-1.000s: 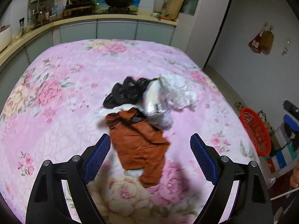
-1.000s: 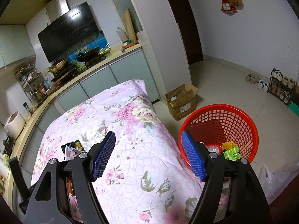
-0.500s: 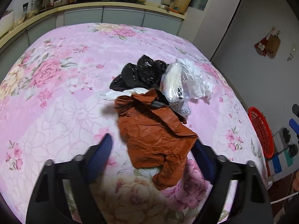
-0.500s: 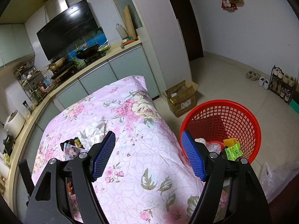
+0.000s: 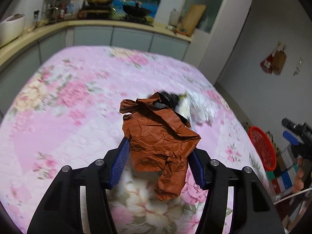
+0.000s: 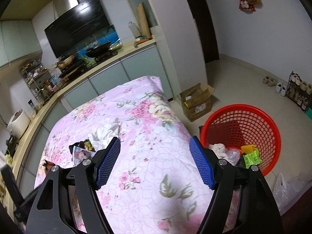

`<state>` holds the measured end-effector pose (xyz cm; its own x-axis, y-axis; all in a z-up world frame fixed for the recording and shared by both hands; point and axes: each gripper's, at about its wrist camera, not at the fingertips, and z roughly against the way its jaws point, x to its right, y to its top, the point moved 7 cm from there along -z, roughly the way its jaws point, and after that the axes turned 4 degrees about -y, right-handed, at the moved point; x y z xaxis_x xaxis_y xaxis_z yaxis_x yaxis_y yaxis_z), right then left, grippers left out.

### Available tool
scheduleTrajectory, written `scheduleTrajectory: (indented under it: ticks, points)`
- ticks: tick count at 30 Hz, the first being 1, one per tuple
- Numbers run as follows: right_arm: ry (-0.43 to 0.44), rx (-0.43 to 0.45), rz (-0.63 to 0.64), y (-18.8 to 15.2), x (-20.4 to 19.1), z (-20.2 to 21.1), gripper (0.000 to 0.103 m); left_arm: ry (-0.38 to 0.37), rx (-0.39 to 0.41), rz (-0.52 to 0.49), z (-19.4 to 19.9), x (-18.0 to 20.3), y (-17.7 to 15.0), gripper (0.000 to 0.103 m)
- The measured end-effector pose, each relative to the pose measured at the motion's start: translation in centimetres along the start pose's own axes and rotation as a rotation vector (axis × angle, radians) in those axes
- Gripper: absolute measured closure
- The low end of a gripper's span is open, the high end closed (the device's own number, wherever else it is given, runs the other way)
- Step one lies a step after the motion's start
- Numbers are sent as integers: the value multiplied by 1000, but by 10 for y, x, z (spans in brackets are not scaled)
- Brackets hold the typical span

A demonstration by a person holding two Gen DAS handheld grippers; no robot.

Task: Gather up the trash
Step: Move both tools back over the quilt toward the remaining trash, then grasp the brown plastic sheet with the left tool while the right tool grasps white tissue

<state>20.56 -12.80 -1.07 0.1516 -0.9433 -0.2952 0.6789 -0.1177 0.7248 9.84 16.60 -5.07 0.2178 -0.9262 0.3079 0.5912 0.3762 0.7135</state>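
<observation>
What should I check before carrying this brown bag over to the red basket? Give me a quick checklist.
1. Brown bag between the left gripper pads: ok, jaws closing on it.
2. Firm grip: cannot tell, the bag hides the right-side pad.
3. Bag clear of the rest of the trash pile: cannot tell, the picture is blurred there.
4. Red basket has room: ok, only a few pieces lie at its bottom.
5. Right gripper free: ok, jaws open, nothing between them, over the floral cover.
6. Basket upright beside the bed: ok.
</observation>
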Motion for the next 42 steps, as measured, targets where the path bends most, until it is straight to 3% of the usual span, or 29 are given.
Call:
scheduleTrajectory:
  ticks: [11, 18, 21, 33, 36, 38, 42]
  points:
    - [116, -84, 78, -4, -58, -44, 32, 58, 108, 45, 30, -18, 29, 47]
    - [160, -148, 177, -16, -102, -85, 32, 66, 127, 38, 28, -20, 35, 47]
    - [154, -168, 219, -20, -118, -105, 26, 74, 129, 35, 27, -24, 36, 47]
    - [100, -278, 302, -37, -137, -168, 26, 106, 126, 57, 20, -45, 37, 47]
    - [88, -298, 318, -43, -137, -177, 37, 112, 117, 68, 16, -51, 36, 47]
    - [93, -295, 324, -43, -138, -177, 52, 116, 113, 72, 15, -53, 35, 47]
    - [105, -278, 337, -42, -140, -170, 68, 128, 108, 72, 13, -54, 35, 47]
